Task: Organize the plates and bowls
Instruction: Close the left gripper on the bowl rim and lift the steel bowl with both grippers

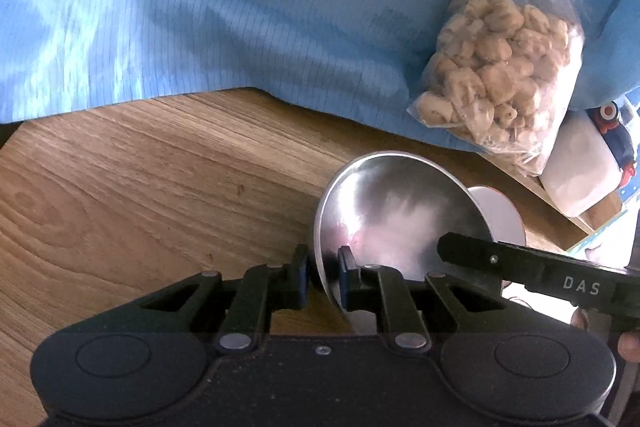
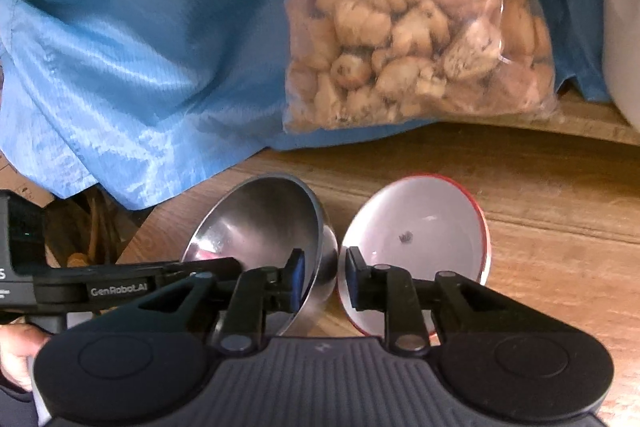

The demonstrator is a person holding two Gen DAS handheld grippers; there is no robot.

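My left gripper (image 1: 323,269) is shut on the rim of a steel bowl (image 1: 400,223), which it holds tilted over the wooden table (image 1: 140,195). The steel bowl also shows in the right wrist view (image 2: 256,227). My right gripper (image 2: 323,277) has its jaws narrowly apart: the left finger (image 2: 296,277) is inside the steel bowl, the right finger (image 2: 354,281) is inside a white bowl with a red outside (image 2: 420,227). The rims of both bowls sit between the pads. Whether they are pinched I cannot tell. The white bowl peeks out behind the steel one in the left wrist view (image 1: 502,215).
A clear bag of beige snacks (image 2: 408,15) lies on a crumpled blue cloth (image 2: 132,47) at the back of the table; the bag also shows in the left wrist view (image 1: 496,71). A white container (image 1: 576,171) stands at the right edge. The table's corner is at the left (image 2: 132,239).
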